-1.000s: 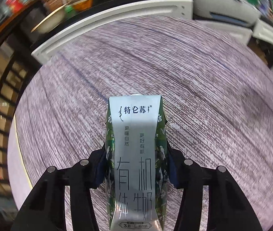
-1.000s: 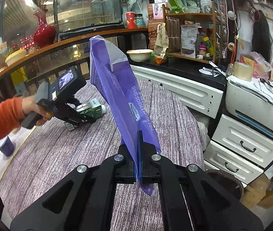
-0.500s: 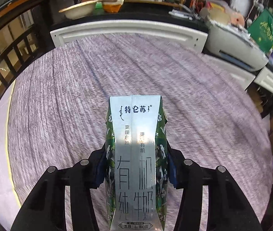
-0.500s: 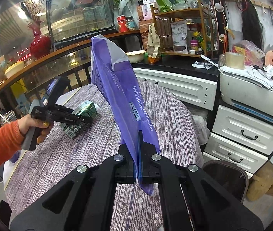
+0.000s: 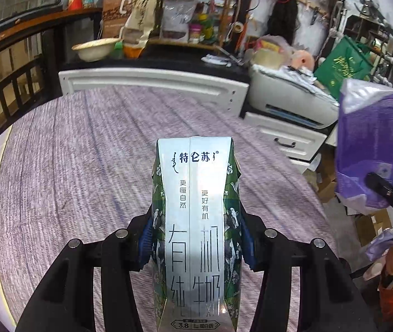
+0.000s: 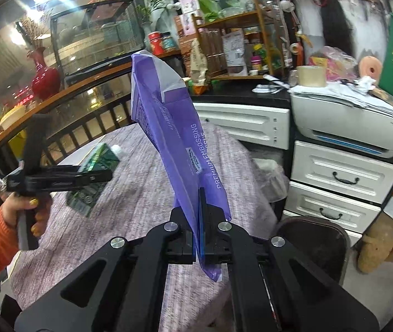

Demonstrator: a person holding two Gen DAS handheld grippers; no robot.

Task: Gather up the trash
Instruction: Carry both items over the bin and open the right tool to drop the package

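Observation:
My left gripper [image 5: 196, 238] is shut on a green and silver milk carton [image 5: 195, 207] and holds it lengthwise above the round table [image 5: 71, 166]. The carton also shows in the right wrist view [image 6: 94, 177], in the left gripper [image 6: 85, 178] at the left. My right gripper [image 6: 200, 235] is shut on a flat purple tissue wrapper [image 6: 168, 138] that stands up from the jaws above the table's right part. The wrapper also shows at the right of the left wrist view [image 5: 370, 149].
A dark round bin [image 6: 312, 235] stands on the floor right of the table [image 6: 130, 193]. White drawers [image 6: 343, 182] and a printer [image 6: 348, 127] are behind it. A low white cabinet [image 5: 154, 83] and cluttered shelves [image 5: 190, 8] lie beyond the table.
My left gripper has swung to the right with the carton and now faces the shelves and the purple wrapper. My right gripper has turned slightly, still holding the wrapper.

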